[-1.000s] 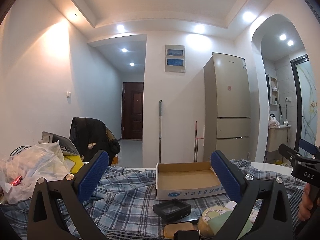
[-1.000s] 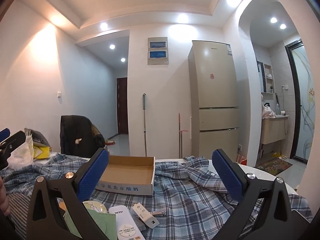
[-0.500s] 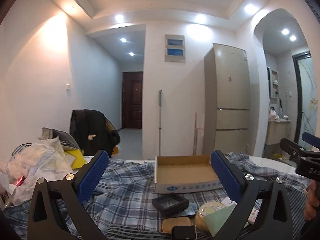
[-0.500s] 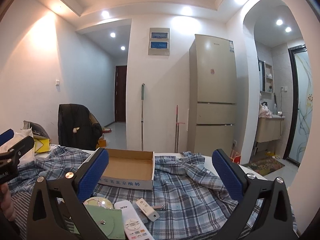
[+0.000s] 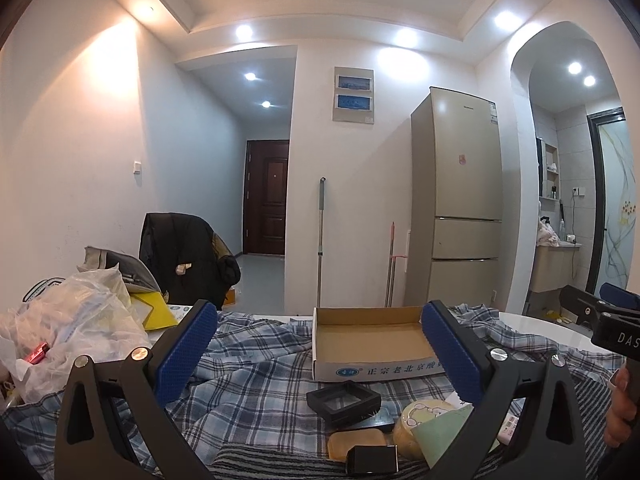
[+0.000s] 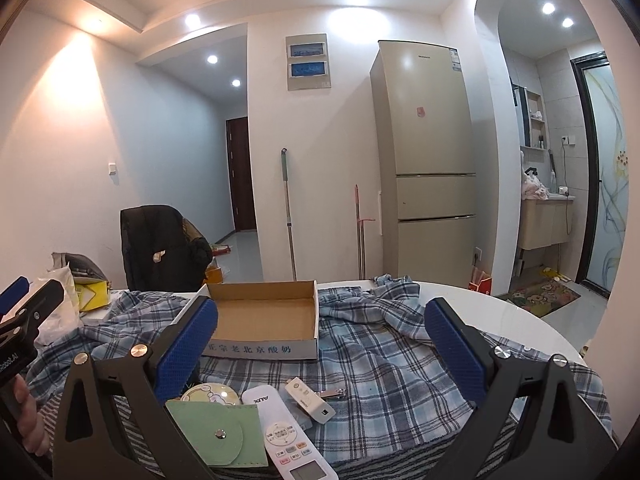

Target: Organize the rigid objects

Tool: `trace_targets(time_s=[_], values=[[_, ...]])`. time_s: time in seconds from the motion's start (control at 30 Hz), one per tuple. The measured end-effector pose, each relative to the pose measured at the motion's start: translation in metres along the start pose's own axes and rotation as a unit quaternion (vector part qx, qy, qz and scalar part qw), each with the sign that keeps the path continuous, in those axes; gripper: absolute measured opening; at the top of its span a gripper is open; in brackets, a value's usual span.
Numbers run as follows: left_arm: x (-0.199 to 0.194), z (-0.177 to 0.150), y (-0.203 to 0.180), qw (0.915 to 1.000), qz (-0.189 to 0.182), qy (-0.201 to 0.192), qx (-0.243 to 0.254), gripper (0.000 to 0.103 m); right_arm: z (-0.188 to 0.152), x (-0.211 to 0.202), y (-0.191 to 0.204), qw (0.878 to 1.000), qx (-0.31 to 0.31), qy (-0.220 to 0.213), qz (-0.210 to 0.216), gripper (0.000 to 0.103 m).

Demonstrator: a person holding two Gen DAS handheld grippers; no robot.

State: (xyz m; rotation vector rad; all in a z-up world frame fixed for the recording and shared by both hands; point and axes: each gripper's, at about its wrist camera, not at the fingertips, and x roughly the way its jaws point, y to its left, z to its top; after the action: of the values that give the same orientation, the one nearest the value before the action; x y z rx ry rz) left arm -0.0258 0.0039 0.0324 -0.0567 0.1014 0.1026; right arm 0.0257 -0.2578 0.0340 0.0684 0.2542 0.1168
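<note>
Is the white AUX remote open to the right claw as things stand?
Probably yes: the right claw is open and empty, and the AUX remote lies face-up and uncovered between its fingers, green pouch alongside.

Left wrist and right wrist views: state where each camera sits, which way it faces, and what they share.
Left wrist: sits on the left gripper, facing across the plaid cloth toward the cardboard box and fridge; its own open fingers show, plus the right gripper at the right edge.
Right wrist: sits on the right gripper, facing the same way, with the white remote near; its open fingers show, plus the left gripper at the left edge.
Shared: box, fridge, cloth, green pouch.
</note>
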Motion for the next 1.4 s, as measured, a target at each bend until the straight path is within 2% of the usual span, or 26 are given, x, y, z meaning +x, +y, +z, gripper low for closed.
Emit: trace_targets(time_s=[0.5, 0.7, 0.77, 0.83, 0.9, 1.0, 1.13, 1.2, 1.23, 1.3, 1.33, 1.4], values=[[0.002, -0.005, 0.001, 0.9997, 0.008, 0.018, 0.012, 0.103, -0.005, 0.002, 0.001, 1.000, 0.002, 0.003, -0.001, 0.103], [0.010, -0.010, -0.003, 0.9970, -0.001, 0.073, 0.024, 0.103, -0.011, 0.004, 0.000, 1.000, 0.011, 0.006, 0.003, 0.103], [0.018, -0.009, -0.008, 0.9948, -0.009, 0.090, 0.045, 0.103, -0.013, 0.006, -0.001, 1.000, 0.012, 0.006, 0.003, 0.103], [0.025, -0.007, -0.011, 0.9930, 0.002, 0.105, 0.054, 0.103, -0.014, 0.008, -0.001, 1.000, 0.014, 0.009, 0.002, 0.103], [0.032, -0.007, -0.011, 0.9900, -0.010, 0.132, 0.049, 0.102, -0.016, 0.010, -0.003, 1.000, 0.015, 0.018, 0.005, 0.103], [0.042, -0.017, -0.015, 0.9795, -0.039, 0.195, 0.035, 0.093, -0.020, 0.008, -0.005, 1.000, 0.014, 0.014, -0.005, 0.103], [0.055, -0.037, -0.020, 0.9652, -0.042, 0.258, 0.011, 0.083, -0.022, 0.008, -0.006, 1.000, 0.012, 0.011, -0.010, 0.103], [0.061, -0.046, -0.020, 0.9575, -0.046, 0.285, -0.005, 0.069, -0.023, 0.008, -0.007, 1.000, 0.013, 0.013, -0.005, 0.103], [0.067, -0.052, -0.018, 0.9495, -0.051, 0.309, -0.020, 0.061, -0.023, 0.009, -0.007, 1.000, 0.014, 0.014, -0.003, 0.103], [0.073, -0.059, -0.017, 0.9397, -0.062, 0.334, -0.041, 0.053, -0.024, 0.011, -0.008, 1.000, 0.017, 0.019, 0.002, 0.103], [0.076, -0.063, -0.015, 0.9331, -0.072, 0.348, -0.057, 0.053, -0.025, 0.012, -0.008, 1.000, 0.018, 0.021, 0.003, 0.103], [0.078, -0.066, -0.017, 0.9287, -0.077, 0.358, -0.060, 0.053, -0.026, 0.013, -0.010, 1.000, 0.021, 0.023, 0.003, 0.103]])
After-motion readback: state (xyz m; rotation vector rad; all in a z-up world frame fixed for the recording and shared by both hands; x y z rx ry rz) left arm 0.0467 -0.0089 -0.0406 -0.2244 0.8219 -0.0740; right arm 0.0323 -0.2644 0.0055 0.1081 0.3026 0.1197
